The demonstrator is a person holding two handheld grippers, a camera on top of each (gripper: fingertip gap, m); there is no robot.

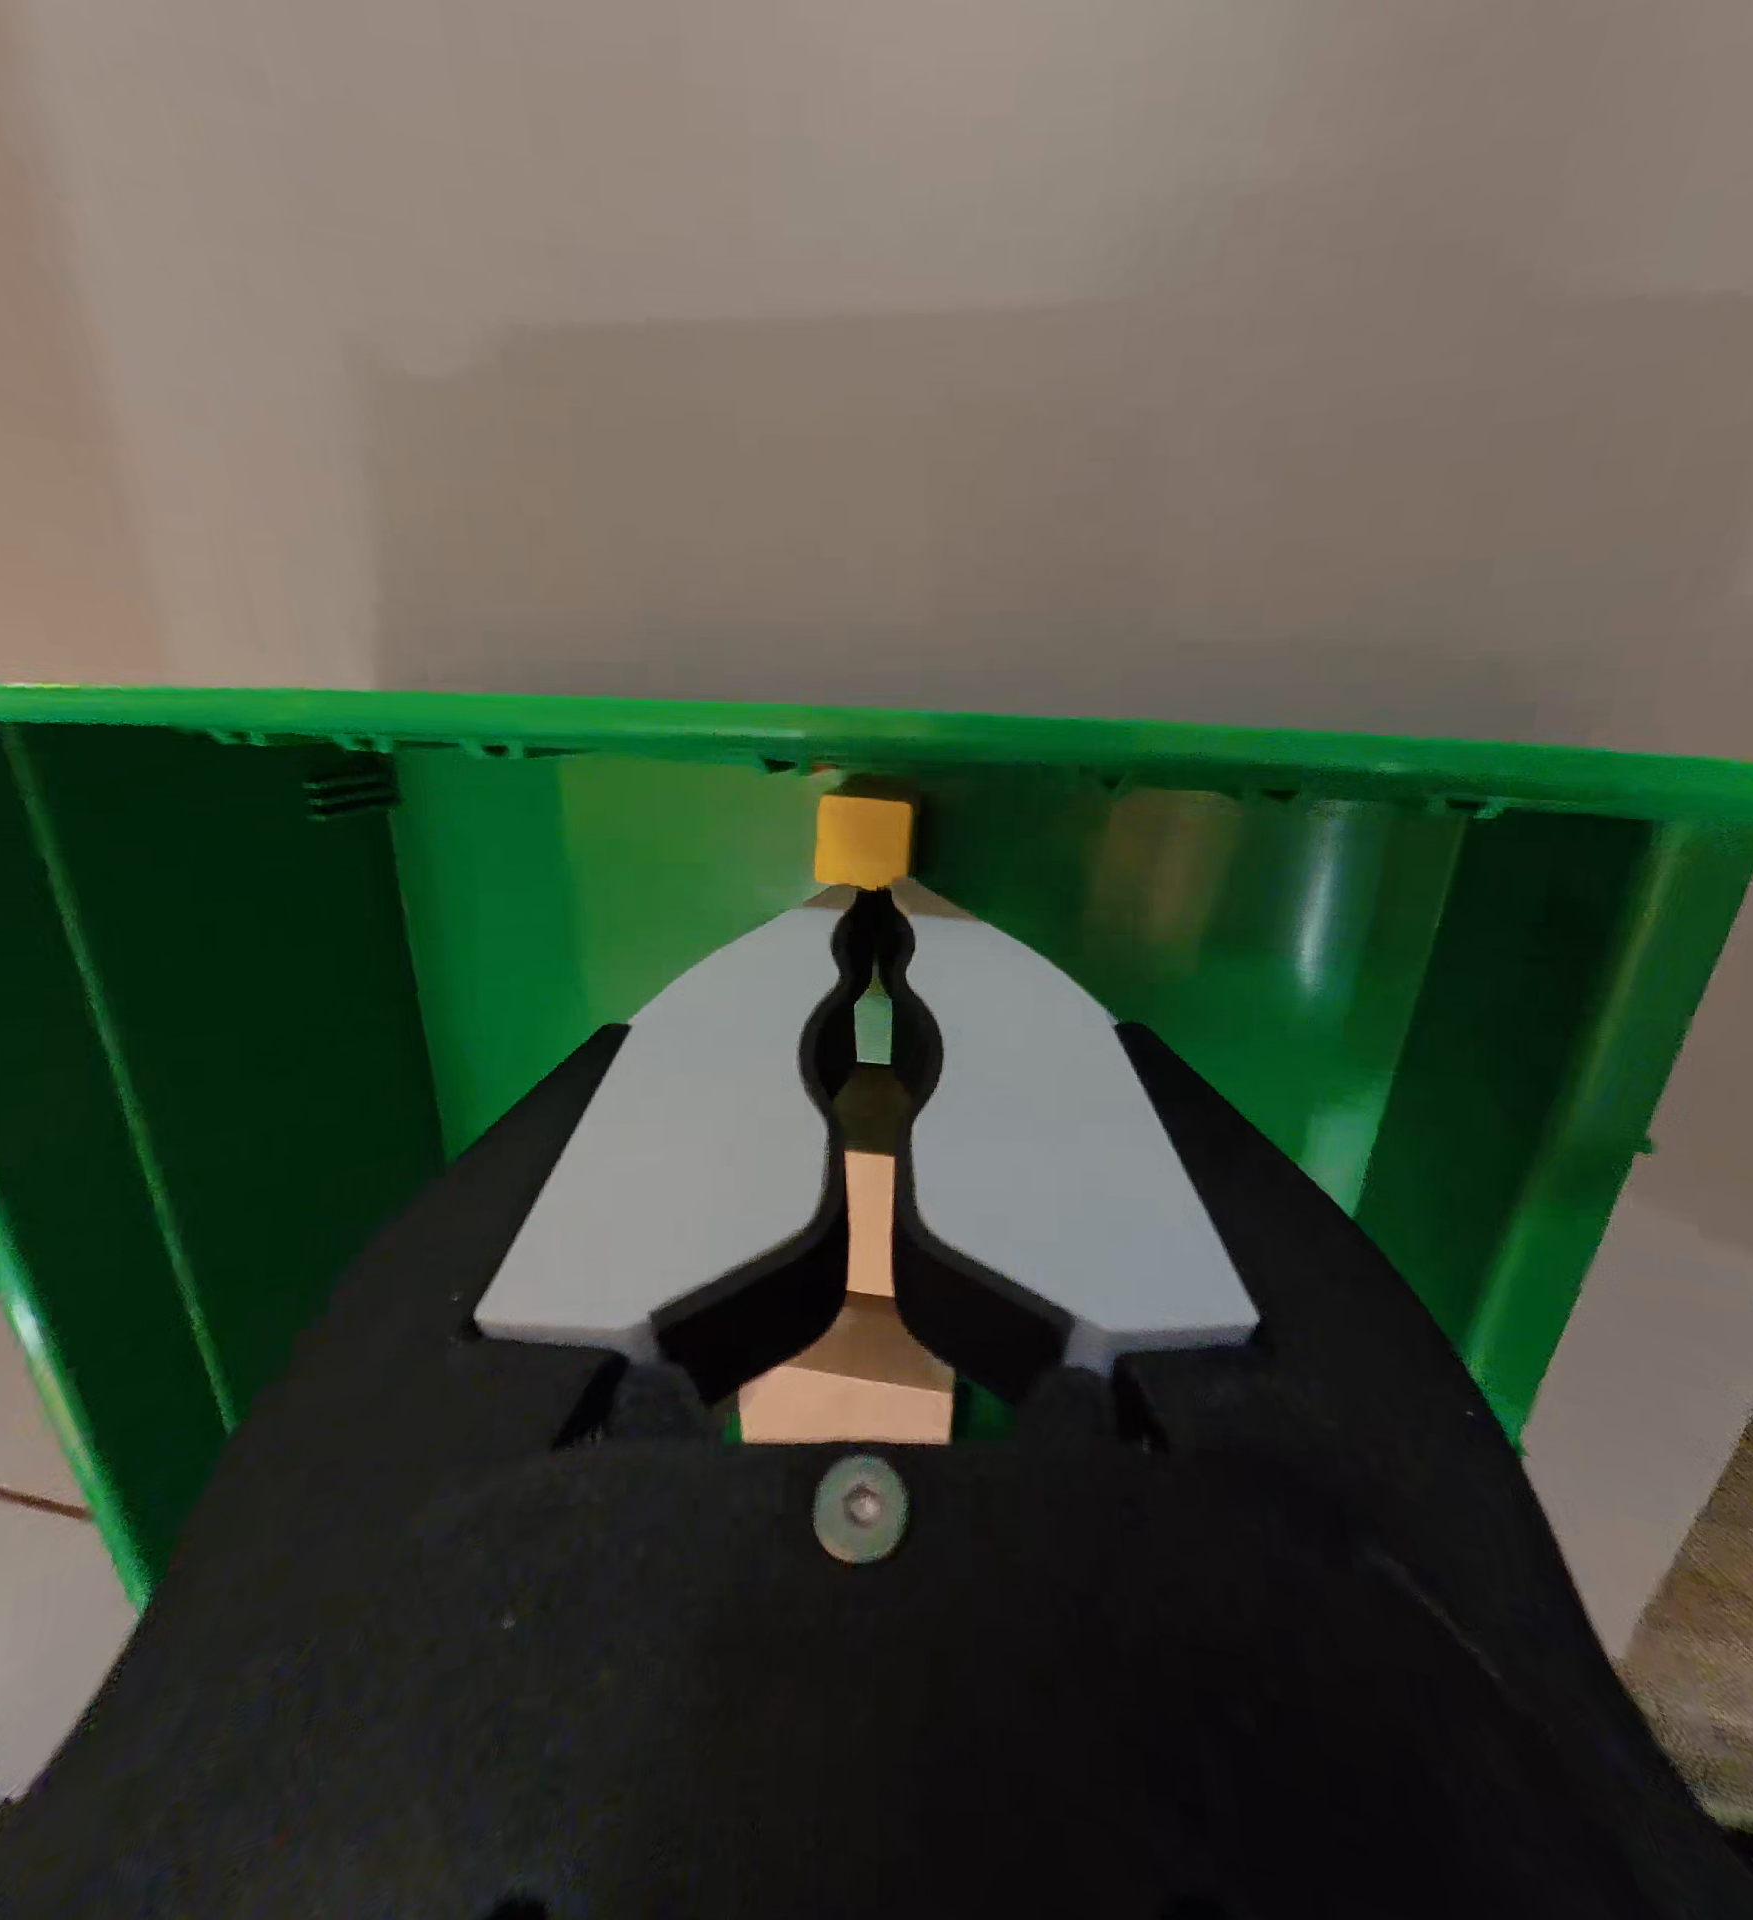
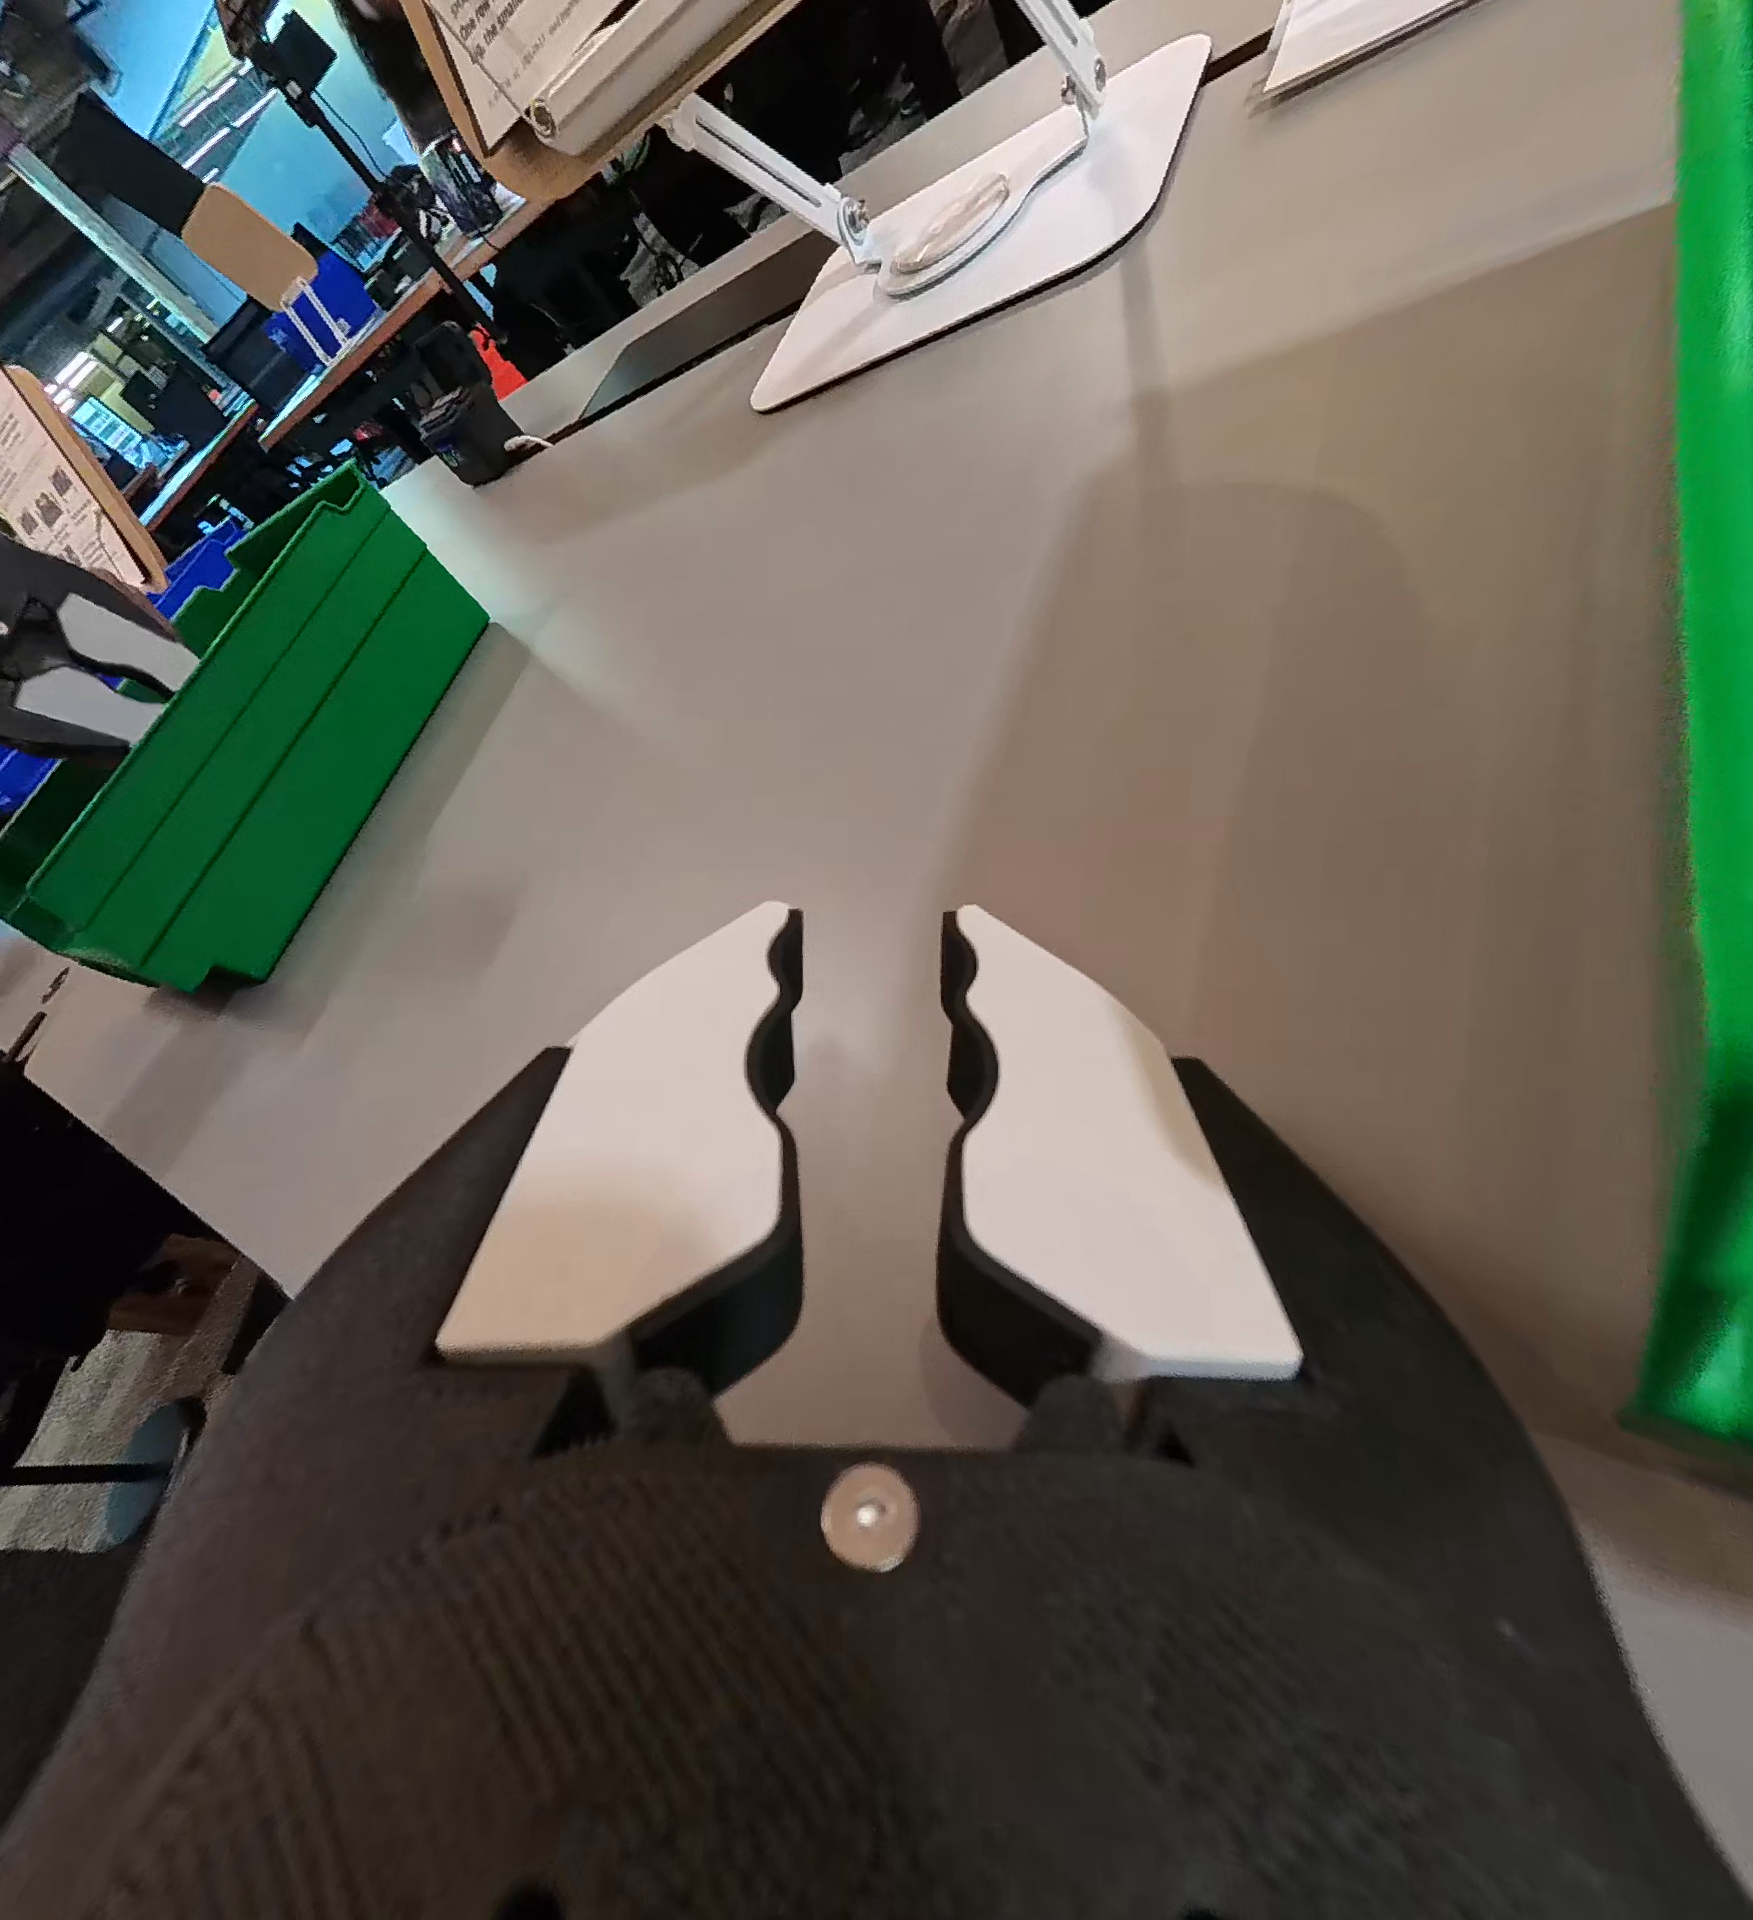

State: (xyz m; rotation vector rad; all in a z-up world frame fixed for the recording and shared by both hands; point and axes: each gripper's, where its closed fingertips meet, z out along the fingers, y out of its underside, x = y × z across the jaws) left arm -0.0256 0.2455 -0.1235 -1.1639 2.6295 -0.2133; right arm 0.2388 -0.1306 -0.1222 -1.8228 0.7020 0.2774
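Left wrist view: left gripper [image 1: 867,902] pinched on a small yellow cube [image 1: 863,840], tips reaching into a green bin [image 1: 228,1039]; pale wooden blocks [image 1: 867,1226] below the fingers. Right wrist view: right gripper [image 2: 872,935] narrowly parted, holding nothing, over grey table [image 2: 1059,675]. Only here: second green bin [image 2: 259,769] at left edge, white stand [image 2: 986,239] farther back.

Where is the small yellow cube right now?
In the left wrist view, the yellow cube sits at the left claw's closed tips, inside the green bin, just under its rim.
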